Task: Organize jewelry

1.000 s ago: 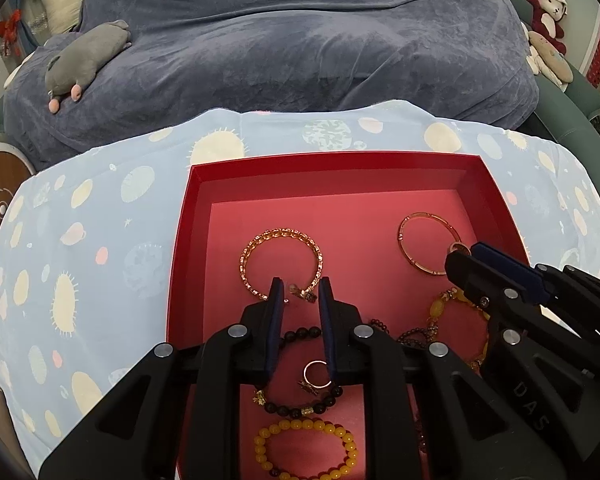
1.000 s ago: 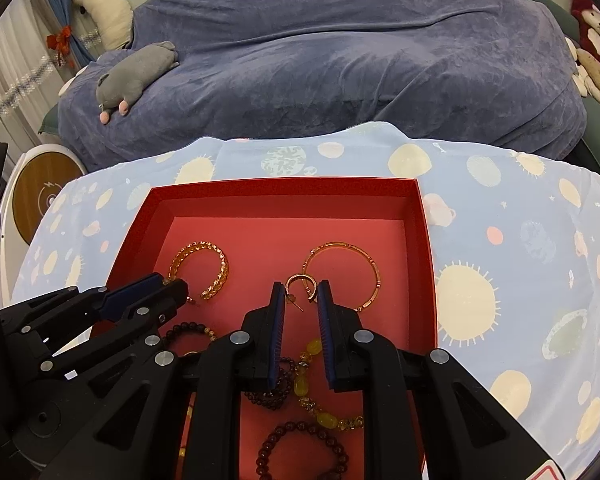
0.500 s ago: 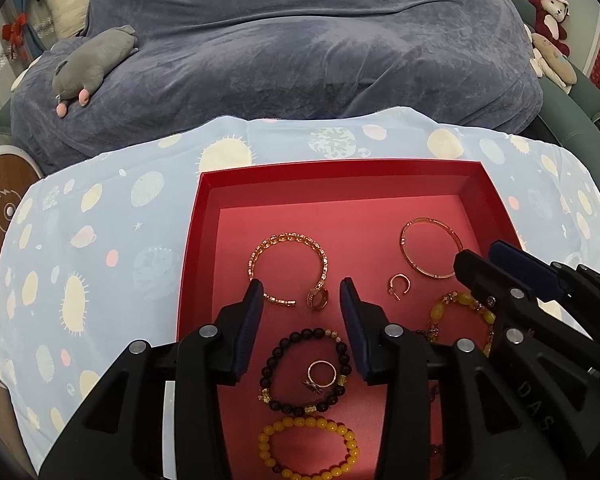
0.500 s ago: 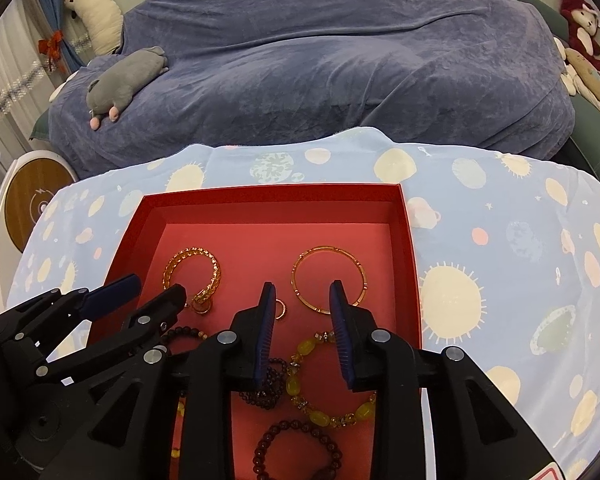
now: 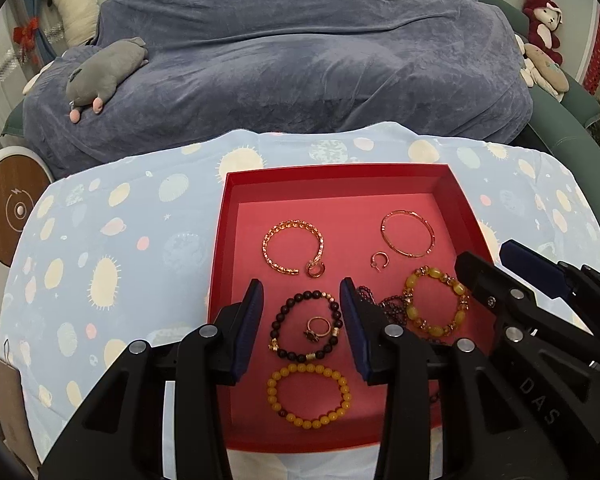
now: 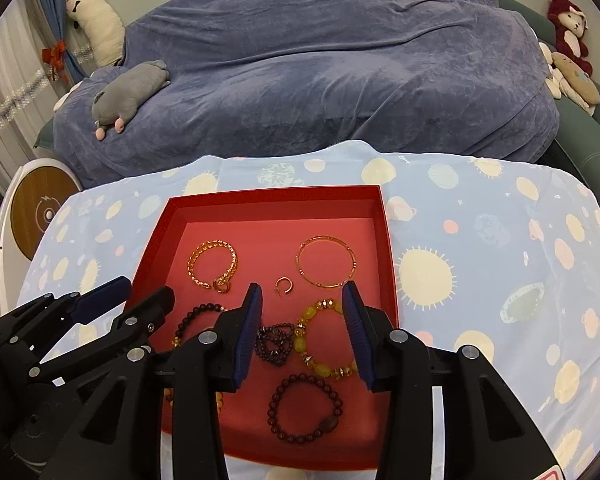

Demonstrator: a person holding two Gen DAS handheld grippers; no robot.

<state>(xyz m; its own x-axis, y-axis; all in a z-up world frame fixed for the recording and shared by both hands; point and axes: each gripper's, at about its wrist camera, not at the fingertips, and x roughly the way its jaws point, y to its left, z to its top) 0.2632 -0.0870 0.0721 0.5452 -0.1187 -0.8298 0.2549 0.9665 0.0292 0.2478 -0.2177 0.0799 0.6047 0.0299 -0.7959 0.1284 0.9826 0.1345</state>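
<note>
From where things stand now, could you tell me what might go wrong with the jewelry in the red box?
The small open ring lies loose, and wide jaws may nudge rather than pinch it. The dark beaded strand is bunched against the amber bracelet, so lifting either might drag both. Left gripper and right gripper work close together and could collide.

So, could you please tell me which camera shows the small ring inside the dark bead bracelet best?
The left wrist view: the ring lies unobstructed inside the dark bead bracelet. In the right wrist view, the ring is hidden.
</note>
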